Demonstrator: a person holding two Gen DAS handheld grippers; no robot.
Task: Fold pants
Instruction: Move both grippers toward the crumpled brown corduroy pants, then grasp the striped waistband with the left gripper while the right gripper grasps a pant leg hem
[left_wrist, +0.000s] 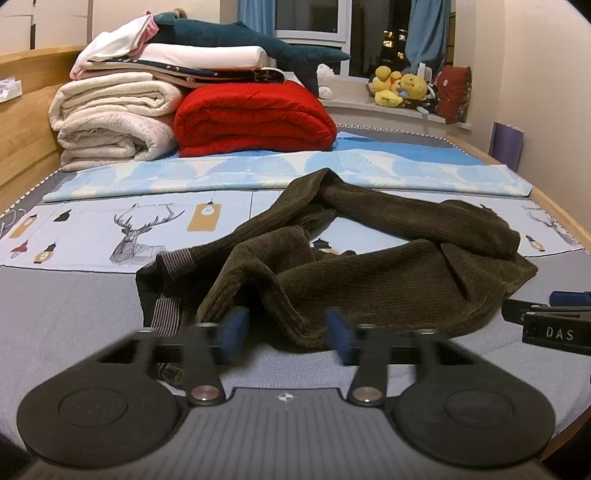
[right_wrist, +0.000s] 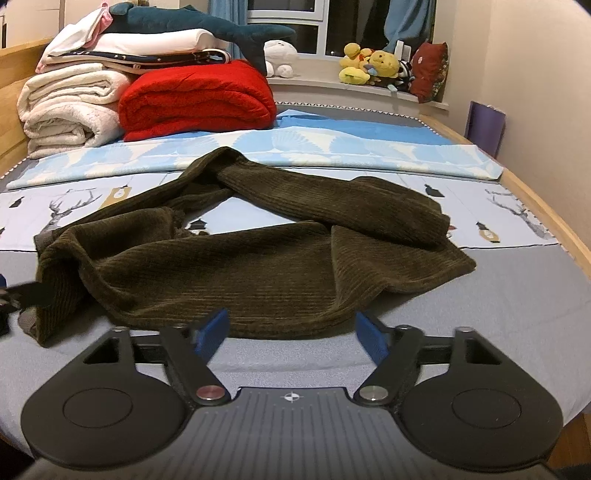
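Observation:
Dark brown corduroy pants (left_wrist: 369, 273) lie crumpled on the bed, legs twisted and crossing toward the back; they also show in the right wrist view (right_wrist: 258, 269). A striped inner waistband (left_wrist: 168, 291) shows at the near left. My left gripper (left_wrist: 286, 328) is open, its blue pads either side of the pants' near edge, low over the sheet. My right gripper (right_wrist: 291, 332) is open and empty just in front of the pants' near hem. The right gripper's fingers show at the right edge of the left wrist view (left_wrist: 554, 317).
The bed sheet (left_wrist: 74, 295) is grey near me, with a deer print further back. Folded blankets, a red one (left_wrist: 255, 118) and cream ones (left_wrist: 110, 118), stack at the back left under a shark plush (left_wrist: 240, 37). Soft toys (left_wrist: 399, 86) sit on the windowsill. A wooden bed frame (right_wrist: 546, 218) runs along the right.

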